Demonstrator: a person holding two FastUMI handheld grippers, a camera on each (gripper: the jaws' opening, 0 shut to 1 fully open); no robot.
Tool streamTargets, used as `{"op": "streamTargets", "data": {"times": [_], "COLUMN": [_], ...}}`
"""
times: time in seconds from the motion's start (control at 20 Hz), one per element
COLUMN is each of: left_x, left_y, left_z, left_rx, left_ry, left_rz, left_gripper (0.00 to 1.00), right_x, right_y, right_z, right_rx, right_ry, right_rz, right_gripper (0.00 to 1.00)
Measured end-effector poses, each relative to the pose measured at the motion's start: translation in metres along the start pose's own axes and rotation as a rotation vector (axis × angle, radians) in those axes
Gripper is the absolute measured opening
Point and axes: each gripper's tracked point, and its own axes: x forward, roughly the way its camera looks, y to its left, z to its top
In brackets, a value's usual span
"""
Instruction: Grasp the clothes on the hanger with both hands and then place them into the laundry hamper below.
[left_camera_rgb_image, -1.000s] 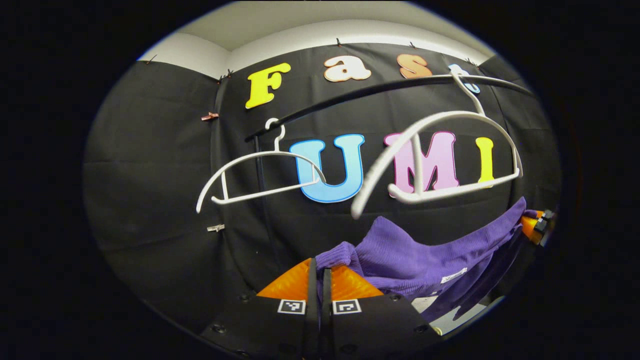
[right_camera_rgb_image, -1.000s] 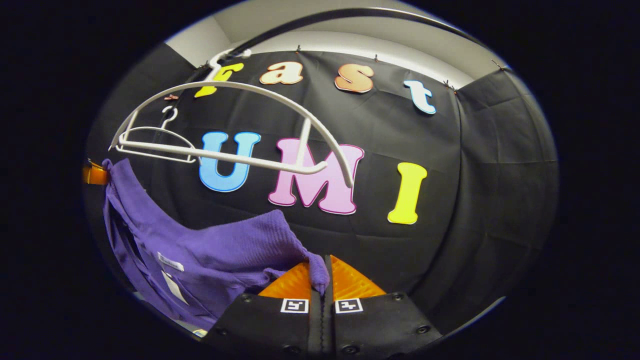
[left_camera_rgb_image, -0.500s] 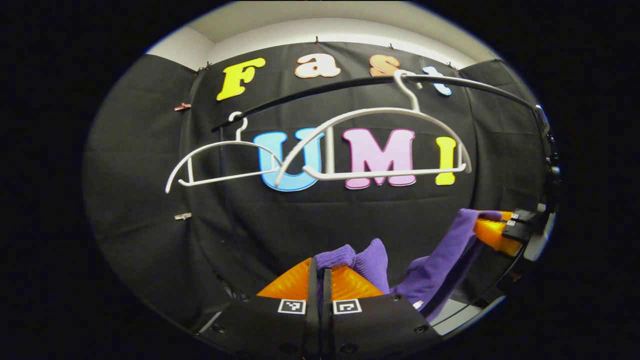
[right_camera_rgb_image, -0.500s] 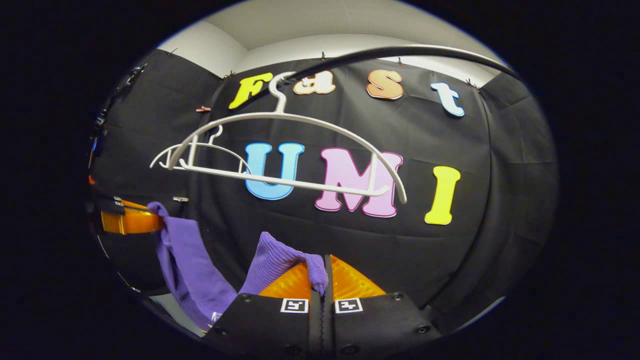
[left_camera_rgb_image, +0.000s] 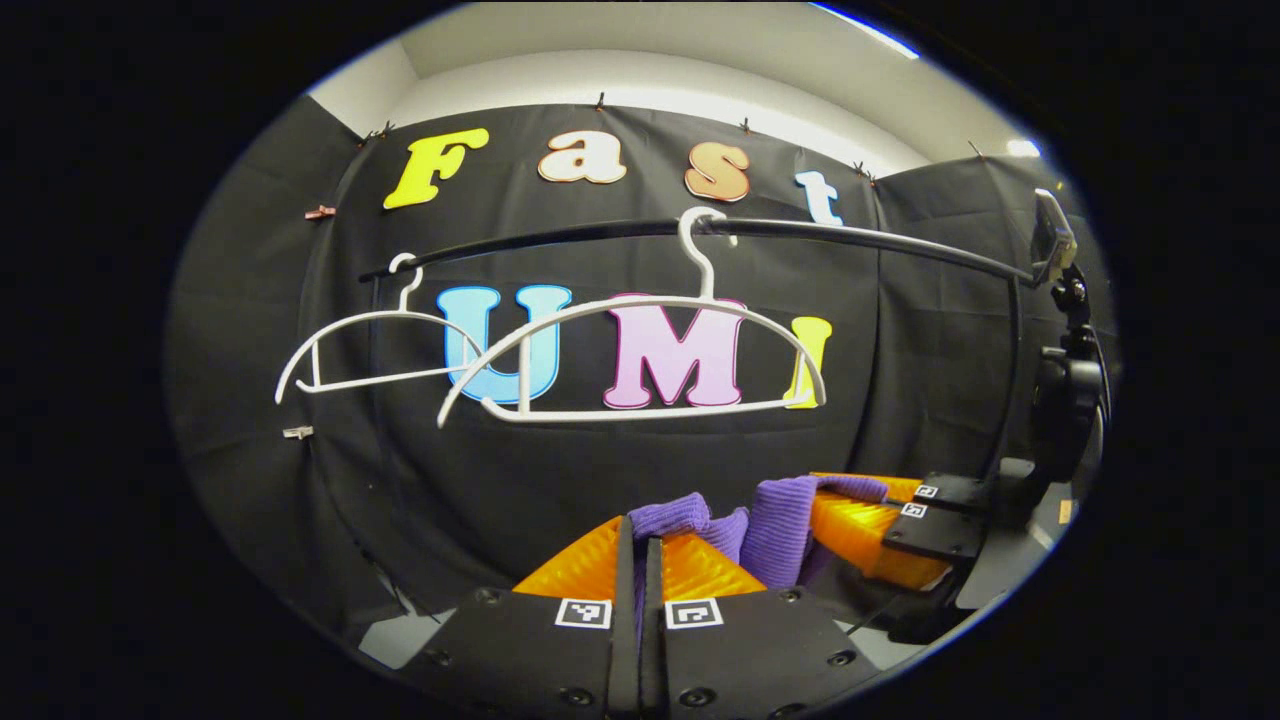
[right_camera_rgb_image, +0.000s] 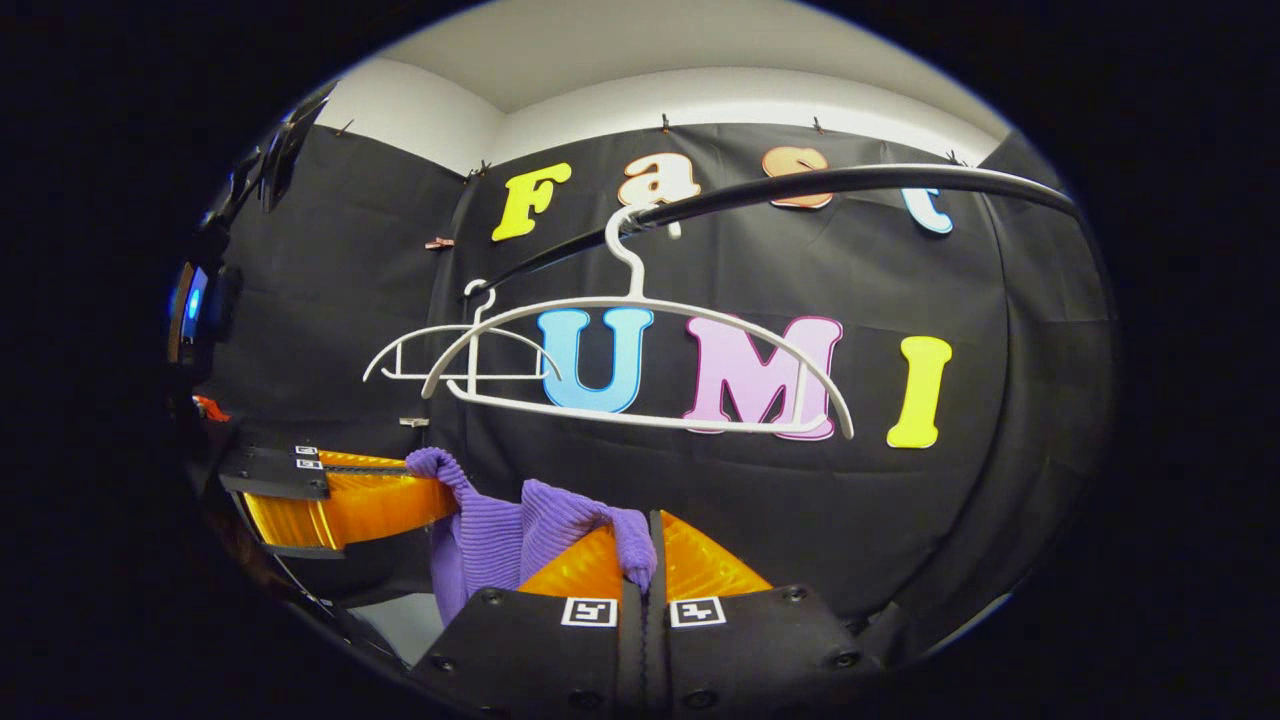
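A black rail (left_camera_rgb_image: 800, 228) runs across the booth in front of the black cloth wall (left_camera_rgb_image: 250, 300). Above the cloth there is a white wall (right_camera_rgb_image: 560, 100). At the right end of the rail, a small camera (left_camera_rgb_image: 1052, 235) sits on a dark stand (left_camera_rgb_image: 1068, 400). Small clips (left_camera_rgb_image: 320, 212) hold the cloth.

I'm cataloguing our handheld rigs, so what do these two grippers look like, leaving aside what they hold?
Left gripper and right gripper look alike: a black body with round screw heads along its edge, two small square black-and-white markers side by side near the fingers, and two wedge-shaped, ribbed fingers. No cable, hand or sleeve can be made out on either.
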Motion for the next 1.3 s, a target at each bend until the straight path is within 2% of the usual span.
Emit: {"op": "streamTargets", "data": {"times": [0.05, 0.1, 0.15, 0.3, 0.75, 0.9, 1.0, 1.15, 1.2, 1.25, 1.3], "left_x": [0.001, 0.003, 0.006, 0.015, 0.029, 0.029, 0.027, 0.025, 0.025, 0.023, 0.024], "left_y": [-0.002, -0.001, 0.000, 0.000, 0.004, 0.012, 0.012, 0.007, 0.007, 0.008, 0.008], "left_z": [-0.009, -0.021, -0.036, -0.089, -0.255, -0.300, -0.324, -0.335, -0.340, -0.342, -0.339], "left_rx": [-0.004, -0.004, -0.007, -0.021, -0.027, -0.037, -0.013, 0.031, 0.041, 0.050, 0.052], "left_ry": [0.016, 0.036, 0.057, 0.140, 0.410, 0.516, 0.574, 0.617, 0.629, 0.628, 0.614], "left_rz": [-0.008, -0.009, -0.011, -0.013, -0.021, 0.002, 0.010, -0.004, -0.009, -0.010, -0.011], "left_gripper": [0.04, 0.07, 0.05, 0.06, 0.06, 0.04, 0.05, 0.06, 0.06, 0.07, 0.10], "right_x": [0.000, -0.001, -0.002, -0.001, -0.018, -0.029, -0.037, -0.050, -0.053, -0.054, -0.055], "right_y": [0.000, -0.001, -0.002, -0.009, -0.011, -0.006, -0.004, -0.005, -0.003, -0.002, 0.000], "right_z": [-0.009, -0.021, -0.035, -0.091, -0.268, -0.318, -0.341, -0.360, -0.362, -0.365, -0.364], "right_rx": [0.014, 0.022, 0.028, 0.052, 0.037, 0.044, 0.042, 0.029, 0.036, 0.044, 0.058], "right_ry": [0.019, 0.037, 0.060, 0.140, 0.500, 0.616, 0.681, 0.742, 0.754, 0.761, 0.749], "right_rz": [0.001, 0.001, -0.002, -0.013, -0.013, 0.002, 0.006, 0.012, 0.019, 0.029, 0.035], "right_gripper": [0.05, 0.05, 0.05, 0.05, 0.05, 0.05, 0.05, 0.06, 0.07, 0.12, 0.11]}}
